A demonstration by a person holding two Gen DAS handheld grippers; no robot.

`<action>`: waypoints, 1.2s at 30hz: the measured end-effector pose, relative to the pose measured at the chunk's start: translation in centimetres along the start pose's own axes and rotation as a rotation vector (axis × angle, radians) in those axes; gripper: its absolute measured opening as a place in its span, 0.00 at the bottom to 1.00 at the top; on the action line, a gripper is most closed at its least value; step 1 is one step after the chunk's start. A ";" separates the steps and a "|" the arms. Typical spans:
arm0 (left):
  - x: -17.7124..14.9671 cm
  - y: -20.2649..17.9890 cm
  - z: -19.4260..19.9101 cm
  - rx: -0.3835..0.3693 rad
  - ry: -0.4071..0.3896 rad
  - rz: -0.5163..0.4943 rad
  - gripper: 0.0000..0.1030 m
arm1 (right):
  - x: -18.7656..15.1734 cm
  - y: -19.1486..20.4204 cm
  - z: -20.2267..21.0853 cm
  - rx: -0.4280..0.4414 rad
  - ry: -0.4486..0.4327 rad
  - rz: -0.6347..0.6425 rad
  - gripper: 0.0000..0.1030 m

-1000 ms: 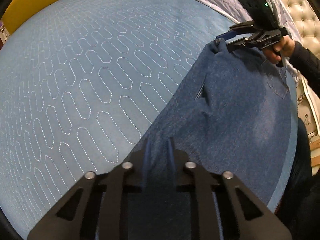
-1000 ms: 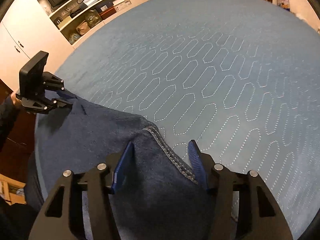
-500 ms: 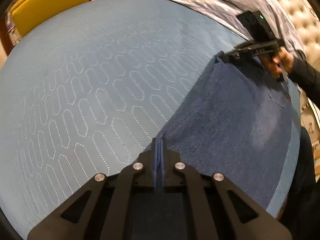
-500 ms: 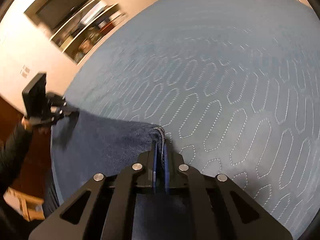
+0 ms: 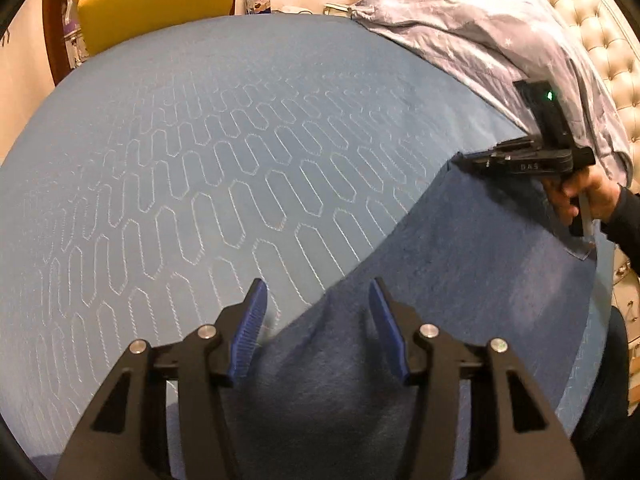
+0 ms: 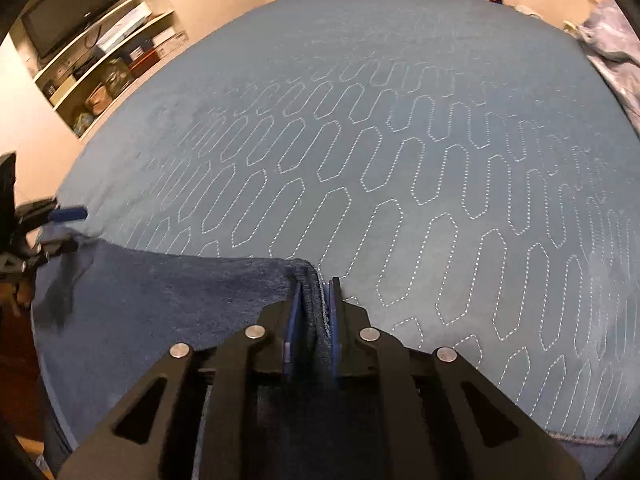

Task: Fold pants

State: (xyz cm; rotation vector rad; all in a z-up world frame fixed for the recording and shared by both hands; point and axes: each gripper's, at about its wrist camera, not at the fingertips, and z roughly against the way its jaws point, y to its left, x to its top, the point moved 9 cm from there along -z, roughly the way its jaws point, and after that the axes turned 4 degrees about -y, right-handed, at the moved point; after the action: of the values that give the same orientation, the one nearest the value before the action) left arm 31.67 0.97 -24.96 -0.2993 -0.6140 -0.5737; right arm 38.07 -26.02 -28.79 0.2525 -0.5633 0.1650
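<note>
Dark blue denim pants [image 5: 460, 280] lie along the near edge of a blue quilted bed cover [image 5: 200, 160]. My left gripper [image 5: 318, 320] is open, with a ridge of the pants lying loose between its blue fingers [image 5: 252, 320]. In the right wrist view my right gripper [image 6: 314, 300] is shut on a seamed edge of the pants [image 6: 160, 308], holding that corner just above the cover. The left wrist view shows the right gripper [image 5: 460, 158] at the right, pinching the far corner, with a hand [image 5: 588, 196] on its grip. The left gripper [image 6: 66, 230] appears at the far left edge, open.
A crumpled grey-blue duvet [image 5: 500, 40] lies by the tufted headboard [image 5: 592, 20]. A yellow chair [image 5: 152, 4] stands beyond the bed. Wall shelves with a TV [image 6: 100, 52] are at the left. The bed's edge runs just below the pants.
My left gripper, shut on the pants half a second ago, has opened and let the fabric drop. My right gripper closed on the seamed edge and still holds it.
</note>
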 end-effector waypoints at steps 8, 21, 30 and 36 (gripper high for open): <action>-4.1 10.6 9.2 0.463 -0.231 0.395 0.63 | 0.8 -2.3 4.5 -0.200 -0.147 -0.053 0.74; -22.1 26.1 18.1 0.644 -0.015 0.495 0.42 | -15.8 3.5 15.2 -0.392 -0.177 -0.017 0.79; -15.2 16.6 17.6 0.411 -0.192 0.295 0.57 | -20.1 3.1 13.6 -0.444 -0.097 -0.042 0.83; -17.4 13.4 12.5 0.396 -0.060 0.164 0.78 | -22.0 2.5 14.1 -0.419 -0.095 -0.049 0.83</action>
State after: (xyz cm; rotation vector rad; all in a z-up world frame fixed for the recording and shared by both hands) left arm 22.17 24.24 -27.18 0.0070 -0.7384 -0.2769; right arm 12.04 -29.47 -28.76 -0.1341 -0.6709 -0.0151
